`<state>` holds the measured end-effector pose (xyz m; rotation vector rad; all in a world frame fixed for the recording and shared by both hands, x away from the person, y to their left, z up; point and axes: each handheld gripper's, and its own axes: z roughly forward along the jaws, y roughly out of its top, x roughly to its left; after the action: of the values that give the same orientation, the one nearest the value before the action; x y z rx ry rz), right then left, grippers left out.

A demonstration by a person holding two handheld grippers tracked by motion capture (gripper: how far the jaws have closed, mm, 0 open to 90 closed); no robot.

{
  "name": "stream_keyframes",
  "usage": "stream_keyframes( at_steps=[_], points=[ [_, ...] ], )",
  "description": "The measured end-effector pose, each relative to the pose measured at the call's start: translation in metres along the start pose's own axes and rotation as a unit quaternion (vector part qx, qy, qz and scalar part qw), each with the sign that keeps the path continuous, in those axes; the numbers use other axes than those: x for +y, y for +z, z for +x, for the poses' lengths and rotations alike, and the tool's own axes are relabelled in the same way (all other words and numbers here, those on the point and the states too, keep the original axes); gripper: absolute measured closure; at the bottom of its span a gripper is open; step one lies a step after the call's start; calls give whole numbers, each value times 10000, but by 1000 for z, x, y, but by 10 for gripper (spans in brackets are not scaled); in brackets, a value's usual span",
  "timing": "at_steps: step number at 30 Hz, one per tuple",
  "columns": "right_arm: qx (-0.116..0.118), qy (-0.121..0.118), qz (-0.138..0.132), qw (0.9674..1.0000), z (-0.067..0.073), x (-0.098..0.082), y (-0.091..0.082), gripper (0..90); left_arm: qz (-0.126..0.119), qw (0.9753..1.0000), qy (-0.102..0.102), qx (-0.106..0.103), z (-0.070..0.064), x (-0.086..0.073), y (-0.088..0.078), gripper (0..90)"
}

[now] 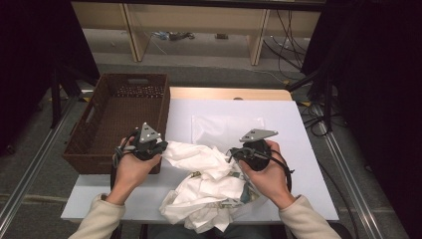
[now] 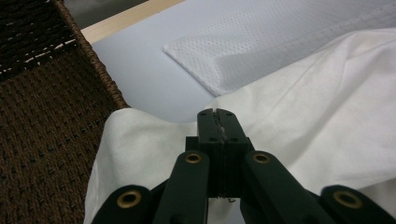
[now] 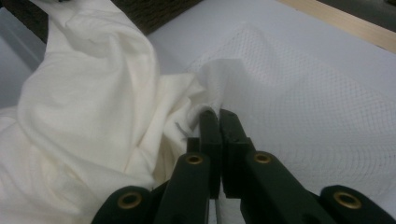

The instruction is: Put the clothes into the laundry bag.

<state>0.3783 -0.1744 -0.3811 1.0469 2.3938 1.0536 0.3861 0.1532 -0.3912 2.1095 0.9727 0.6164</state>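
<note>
Left gripper clamped on edge of white garment beside wicker basket; right gripper pinched on opposite fold. Garment crumpled mid-desk, overhanging near edge. Risk: thin pinch slipping under pull, or cloth dragging mesh sheet beneath.

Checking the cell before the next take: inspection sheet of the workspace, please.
Surface: white table top, pale wood strip at the far edge.
Job's things: crumpled white garment at the near edge; flat white mesh sheet behind it.
Clutter: empty brown wicker basket on the left.
Grippers: left gripper shut on the garment's edge; right gripper shut on cloth too.
Cables: gripper cable loops by the right hand.
Surroundings: wooden frame, loose wires on the floor.
</note>
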Motion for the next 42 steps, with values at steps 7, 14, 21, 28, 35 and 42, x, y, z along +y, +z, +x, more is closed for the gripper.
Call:
stream_keyframes(
  at_steps=[7,14,21,28,35,42],
  points=[
    [-6,-2,2,10000,0,0,0,900,-604,9977,-258,-157,-8,7,-6,895],
    [6,-28,-8,10000,0,0,0,900,-1233,9876,-518,-823,-38,23,-22,895],
    [-10,86,-1,10000,1,0,0,900,-1461,9695,-170,-1962,-97,43,-32,895],
    [-11,80,3,10000,1,0,0,900,-1059,9628,55,-2486,-138,40,3,893],
    [1,14,-6,10000,-1,-1,0,900,-748,9618,191,-2626,-138,44,1,635],
    [-37,84,-18,10000,2,-1,1,900,-1465,9710,-47,-1890,-100,65,-26,357]
  ],
)
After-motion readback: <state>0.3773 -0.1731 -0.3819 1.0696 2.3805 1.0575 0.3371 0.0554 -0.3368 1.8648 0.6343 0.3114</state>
